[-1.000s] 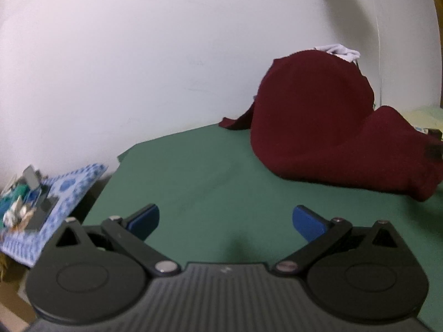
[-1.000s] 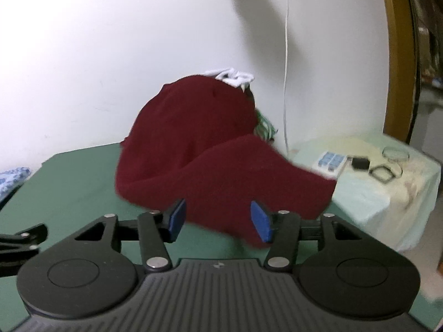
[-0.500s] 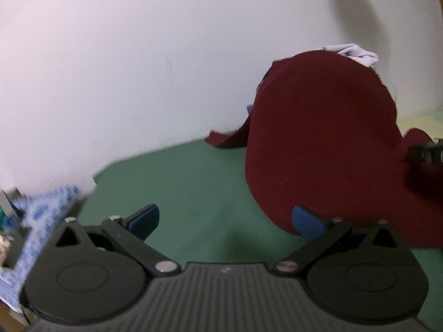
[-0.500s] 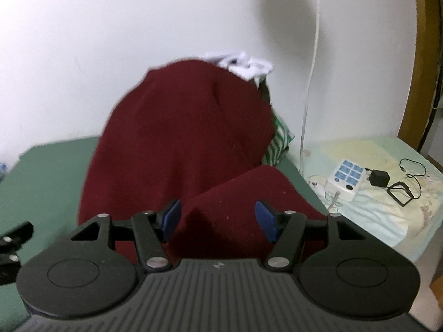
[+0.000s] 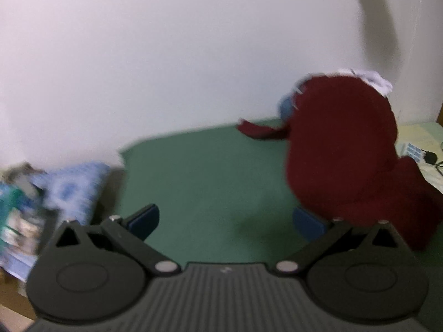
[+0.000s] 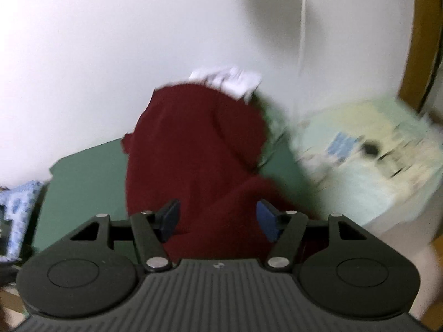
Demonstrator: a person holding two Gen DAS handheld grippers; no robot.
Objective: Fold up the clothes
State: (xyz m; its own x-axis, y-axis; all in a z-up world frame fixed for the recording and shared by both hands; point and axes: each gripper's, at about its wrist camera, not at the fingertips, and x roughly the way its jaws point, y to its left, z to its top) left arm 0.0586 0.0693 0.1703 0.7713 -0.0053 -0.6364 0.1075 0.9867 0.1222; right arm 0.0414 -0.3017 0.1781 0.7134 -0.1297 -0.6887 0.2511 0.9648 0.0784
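Observation:
A dark red garment lies heaped on the green table against the white wall, with one sleeve trailing left. A white cloth sits on top of the heap. My left gripper stands open above bare green surface, its right pad near the heap's lower edge. In the right wrist view the red garment fills the middle, with the white cloth on its top. My right gripper hovers over the heap's front. Its jaws are opening, and the pads press on nothing.
A blue patterned cloth with clutter lies off the table's left edge. To the right stands a low table with a pale cover carrying small devices and cables. A wooden door frame rises at the far right. Both views are blurred by motion.
Both grippers have risen and tipped downward, so the heap sits lower and farther in view. The right jaws have widened slightly. The left jaws stay wide apart.

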